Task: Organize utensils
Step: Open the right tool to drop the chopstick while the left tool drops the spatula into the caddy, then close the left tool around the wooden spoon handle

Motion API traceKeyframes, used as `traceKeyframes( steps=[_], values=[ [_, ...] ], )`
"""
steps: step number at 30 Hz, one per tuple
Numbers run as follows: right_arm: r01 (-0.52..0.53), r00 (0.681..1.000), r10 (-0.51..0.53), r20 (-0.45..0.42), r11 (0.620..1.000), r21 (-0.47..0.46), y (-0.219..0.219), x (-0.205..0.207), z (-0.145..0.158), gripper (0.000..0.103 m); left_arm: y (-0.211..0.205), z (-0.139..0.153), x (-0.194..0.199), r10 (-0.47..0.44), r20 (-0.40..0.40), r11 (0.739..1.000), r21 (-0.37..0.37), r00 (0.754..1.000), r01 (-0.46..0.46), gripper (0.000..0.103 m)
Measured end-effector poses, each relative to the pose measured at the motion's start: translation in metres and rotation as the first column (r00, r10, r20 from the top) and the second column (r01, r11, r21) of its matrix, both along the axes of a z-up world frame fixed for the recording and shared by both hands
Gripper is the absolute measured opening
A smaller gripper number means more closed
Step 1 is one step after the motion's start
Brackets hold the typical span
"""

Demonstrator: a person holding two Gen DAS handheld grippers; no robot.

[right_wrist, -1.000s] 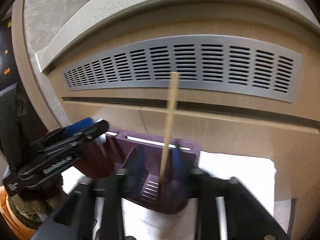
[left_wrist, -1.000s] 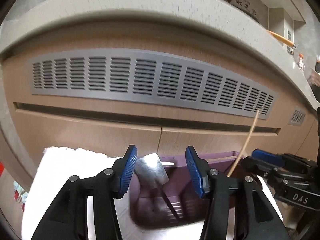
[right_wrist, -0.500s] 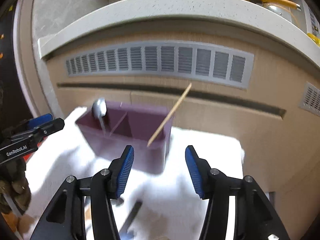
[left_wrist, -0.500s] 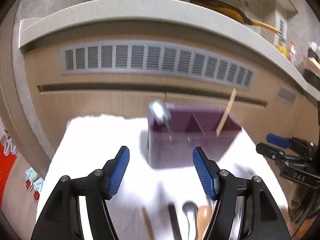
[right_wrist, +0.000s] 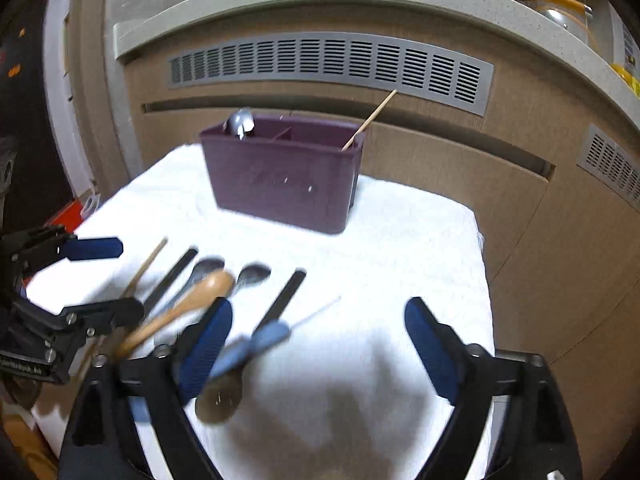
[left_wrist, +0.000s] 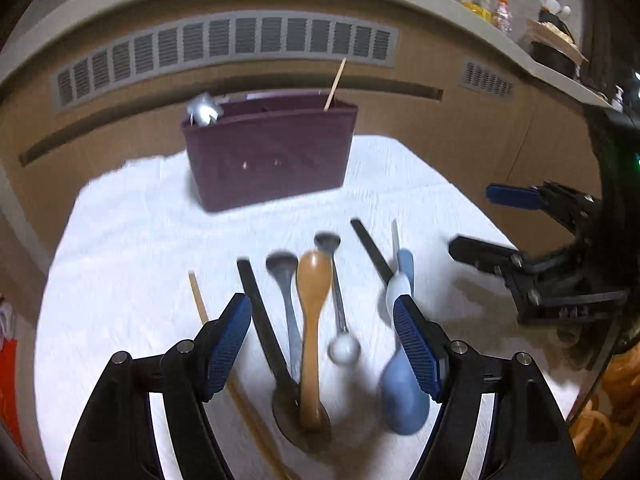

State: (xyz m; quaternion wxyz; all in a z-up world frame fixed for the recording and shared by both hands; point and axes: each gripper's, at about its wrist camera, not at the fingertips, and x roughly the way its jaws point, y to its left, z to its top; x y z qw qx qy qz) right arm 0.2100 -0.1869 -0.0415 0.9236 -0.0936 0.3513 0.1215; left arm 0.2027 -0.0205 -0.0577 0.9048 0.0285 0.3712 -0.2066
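A purple caddy (left_wrist: pixel 268 152) (right_wrist: pixel 280 184) stands at the far side of a white towel (left_wrist: pixel 120 240). A metal spoon (left_wrist: pixel 204 110) sticks out of its left compartment and a chopstick (left_wrist: pixel 335 84) leans out of its right one. On the near towel lie a wooden spoon (left_wrist: pixel 314 320), metal spoons (left_wrist: pixel 286 280), black-handled utensils (left_wrist: pixel 260 312), a blue spoon (left_wrist: pixel 402 380) and a second chopstick (left_wrist: pixel 198 300). My left gripper (left_wrist: pixel 322 320) hovers over these with its jaws opening and gripping nothing. My right gripper (right_wrist: pixel 320 320) is also opening, over bare towel just right of the blue spoon (right_wrist: pixel 256 340).
A wooden cabinet front (right_wrist: pixel 440 168) with a grey vent grille (right_wrist: pixel 328 64) rises right behind the caddy, under a pale countertop edge (right_wrist: pixel 320 4). The towel's right edge (right_wrist: pixel 482 260) drops off beside the cabinet. Each gripper shows at the side of the other's view.
Both grippers pulled back from the caddy, leaving the metal spoon and the chopstick standing in it. Their jaws widened, and the loose utensils on the towel came into view.
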Motion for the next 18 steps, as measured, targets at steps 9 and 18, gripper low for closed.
traceKeyframes(
  steps=[9, 18],
  values=[
    [0.007, 1.0, -0.007, 0.0, 1.0, 0.026, -0.003, -0.013, -0.007, 0.089, -0.011, -0.011, 0.038, -0.082, -0.124, 0.996, -0.035, 0.989, 0.078, 0.045],
    [0.031, 0.999, -0.031, 0.032, 0.999, 0.007, -0.018, -0.032, -0.009, 0.089, -0.029, -0.021, 0.088, -0.073, -0.185, 0.99, 0.105, 0.98, 0.094, 0.028]
  ],
)
